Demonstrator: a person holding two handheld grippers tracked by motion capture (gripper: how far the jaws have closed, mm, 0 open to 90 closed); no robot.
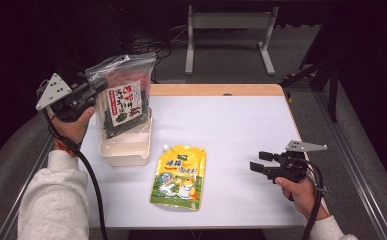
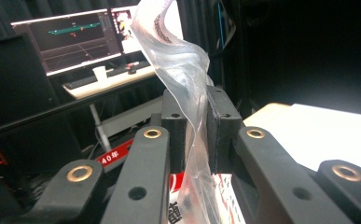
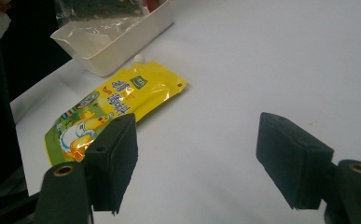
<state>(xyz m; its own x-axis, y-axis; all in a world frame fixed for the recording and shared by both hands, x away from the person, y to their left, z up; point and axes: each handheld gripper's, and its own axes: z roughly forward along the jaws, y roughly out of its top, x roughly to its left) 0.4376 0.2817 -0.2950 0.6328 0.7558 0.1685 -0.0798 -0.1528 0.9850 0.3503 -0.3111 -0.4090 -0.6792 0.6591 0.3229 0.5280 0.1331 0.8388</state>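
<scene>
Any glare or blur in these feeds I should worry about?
High view: white table bright, surroundings dark, print on the seaweed bag soft. Left gripper view: left tongs sharp, table corner blown out. Right gripper view: glare on the yellow pouch, right tongs slightly soft.

Left arm: comes in at the near left, pale sleeve, forearm angled up toward the far left.
Left hand [image 1: 72, 126]: wrapped round the grip, raised above the table's left edge.
Left gripper [image 1: 100, 86]: points right; jaws pressed together with clear film pinched between the pads [image 2: 220, 122].
Right hand [image 1: 301, 192]: low at the near right, fist on the handle.
Right gripper [image 1: 257, 161]: points left, level; jaws wide apart, nothing between them.
</scene>
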